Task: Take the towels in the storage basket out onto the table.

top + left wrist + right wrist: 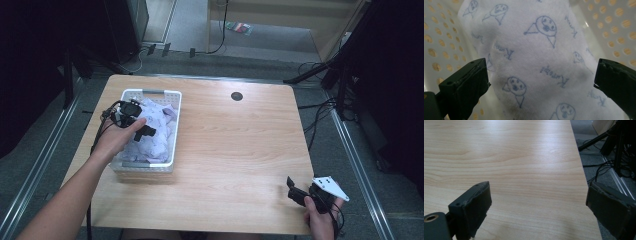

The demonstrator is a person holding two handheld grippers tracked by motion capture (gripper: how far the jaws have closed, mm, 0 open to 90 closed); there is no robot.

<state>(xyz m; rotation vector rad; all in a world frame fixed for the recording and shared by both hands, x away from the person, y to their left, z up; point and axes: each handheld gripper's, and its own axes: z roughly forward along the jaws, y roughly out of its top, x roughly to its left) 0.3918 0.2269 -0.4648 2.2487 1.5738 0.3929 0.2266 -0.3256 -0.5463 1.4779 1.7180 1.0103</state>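
Observation:
A white perforated basket [172, 131] stands at the left of the wooden table [235, 150], holding white cloth with blue cartoon prints [159, 131]. My left gripper [146, 131] is down inside the basket over that cloth. In the left gripper view the jaws stand wide apart on either side of a raised fold of the printed cloth [541, 60], with nothing clamped; my left gripper [541, 82] is open. My right gripper [292, 189] hovers low at the table's front right corner. Its jaws are spread in the right gripper view, my right gripper [537, 207] empty over bare wood.
A small dark round grommet [237, 96] sits in the table near the far edge. The table's right edge [584, 177] runs close beside the right gripper, with cables and stand legs [614, 147] on the grey floor beyond. Metal floor rails flank the table.

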